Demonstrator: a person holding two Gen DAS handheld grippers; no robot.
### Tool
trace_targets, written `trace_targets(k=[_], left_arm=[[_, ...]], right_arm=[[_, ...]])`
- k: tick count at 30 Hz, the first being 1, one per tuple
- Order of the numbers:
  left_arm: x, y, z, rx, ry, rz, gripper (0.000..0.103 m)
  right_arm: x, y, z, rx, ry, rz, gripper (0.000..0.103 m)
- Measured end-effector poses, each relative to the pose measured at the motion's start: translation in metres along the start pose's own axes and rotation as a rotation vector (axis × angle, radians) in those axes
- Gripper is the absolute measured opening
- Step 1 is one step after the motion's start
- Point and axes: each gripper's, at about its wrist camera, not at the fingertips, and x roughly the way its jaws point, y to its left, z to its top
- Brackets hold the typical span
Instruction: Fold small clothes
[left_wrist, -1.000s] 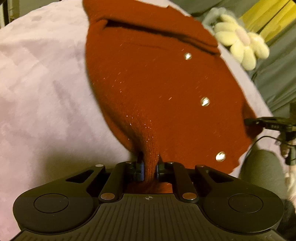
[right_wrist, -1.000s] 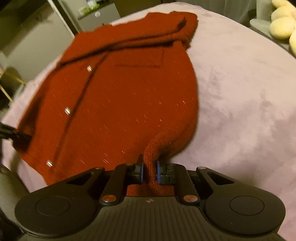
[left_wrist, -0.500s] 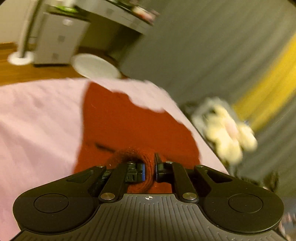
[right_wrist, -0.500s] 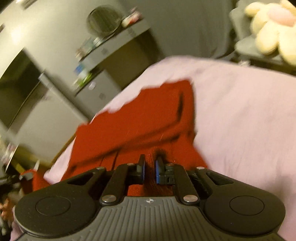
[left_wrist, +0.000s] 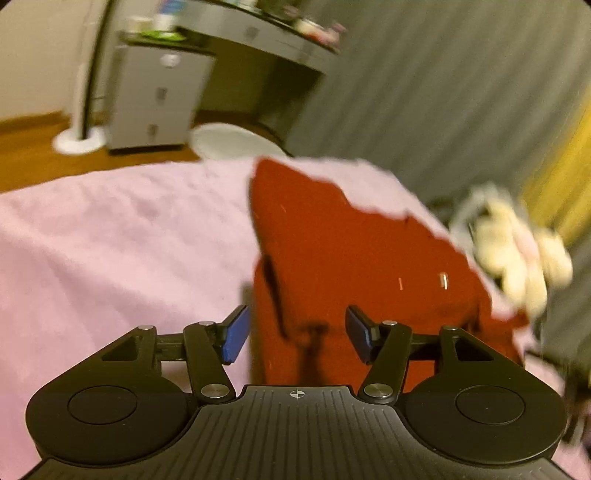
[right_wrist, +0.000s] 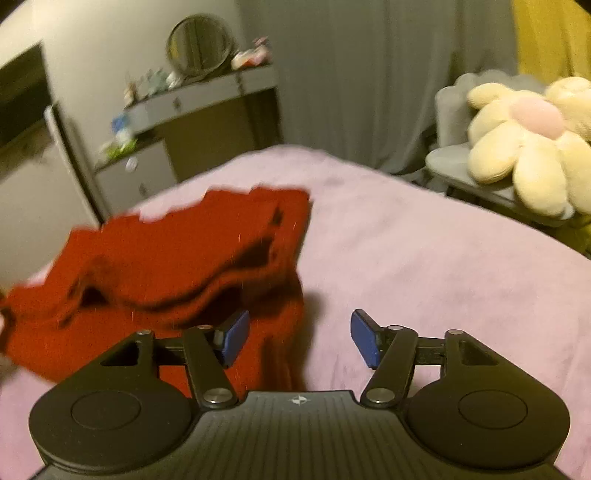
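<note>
- Your left gripper (left_wrist: 297, 334) has its jaws opening; they already stand wide, and the blue pads (left_wrist: 234, 338) press on nothing. The red knit garment (left_wrist: 351, 266) lies just under and in front of the gap, not gripped.
- Your right gripper (right_wrist: 299, 338) is the same: jaws opening, wide, nothing held. The garment's (right_wrist: 177, 258) right edge lies between the pads but touches neither.
- The garment rests on the pink bed cover (left_wrist: 122, 236), folded over on itself, with loose layers and dark gaps showing in the right wrist view.
- Risk: the top layer looks puffed, not flat. If you pull back fast, a pad may catch the knit and drag the fold open.
- Risk: the far edges look uneven, so the next fold could come out crooked if you do not line them up first.
- Risk: both views are blurred by motion, so a new grasp made now may take only one layer.
- Compared with one second ago: then both jaws were shut on the hem and the garment lay open with its buttons showing. Now the hem is released on top of the far part, and both cameras look more toward the room, the flower cushion (right_wrist: 524, 147) and the desk (right_wrist: 207, 96).
</note>
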Motion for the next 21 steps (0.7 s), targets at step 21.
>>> trace_targets(k=[21], left_arm=[[0.04,0.002,0.037,-0.128,-0.101,-0.021,0.069]], right_arm=[[0.064,0.02,0.04,0.033,-0.036,-0.032,0.04]])
